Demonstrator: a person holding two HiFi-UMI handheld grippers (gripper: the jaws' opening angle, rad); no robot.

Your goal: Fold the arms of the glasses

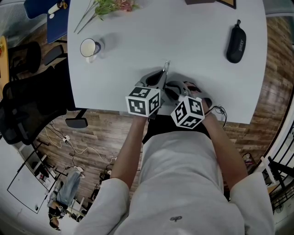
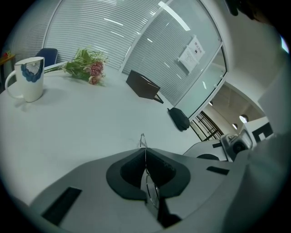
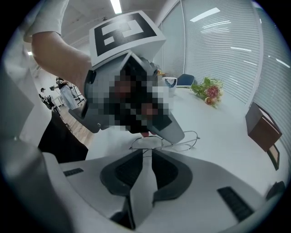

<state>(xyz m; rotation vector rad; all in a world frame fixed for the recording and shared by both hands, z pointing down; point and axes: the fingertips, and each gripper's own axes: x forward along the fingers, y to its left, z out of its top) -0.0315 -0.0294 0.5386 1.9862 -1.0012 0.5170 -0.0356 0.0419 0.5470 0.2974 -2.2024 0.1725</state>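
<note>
Thin wire glasses (image 3: pixel 146 143) low over the white bench (image 1: pixel 197 36), near its 6 o'clock edge in the head view, right between the two grippers. Touching the bench or lifted a little: hard to tell. In the right gripper view, one round rim in the middle and more thin wire reaching out toward 3 o'clock.

Left gripper (image 2: pixel 144 149) clenched shut on the glasses, with the thin rim and a lens squeezed between its dark pads and a bit of wire poking out past the tips at 12 o'clock. Right gripper (image 3: pixel 146 155) released, with jaws a small way apart and nothing squeezed, and the wire rim just past its tips at 12 o'clock. Both grippers tipped down, close side by side.

Farther out on the bench in the head view: a white mug (image 1: pixel 89 47) at 10 o'clock, a bunch of flowers (image 1: pixel 109 6) at 11 o'clock and a black case (image 1: pixel 236 43) at 2 o'clock, all well apart from the glasses. Black chair (image 1: pixel 25 108) on the floor at 9 o'clock.
</note>
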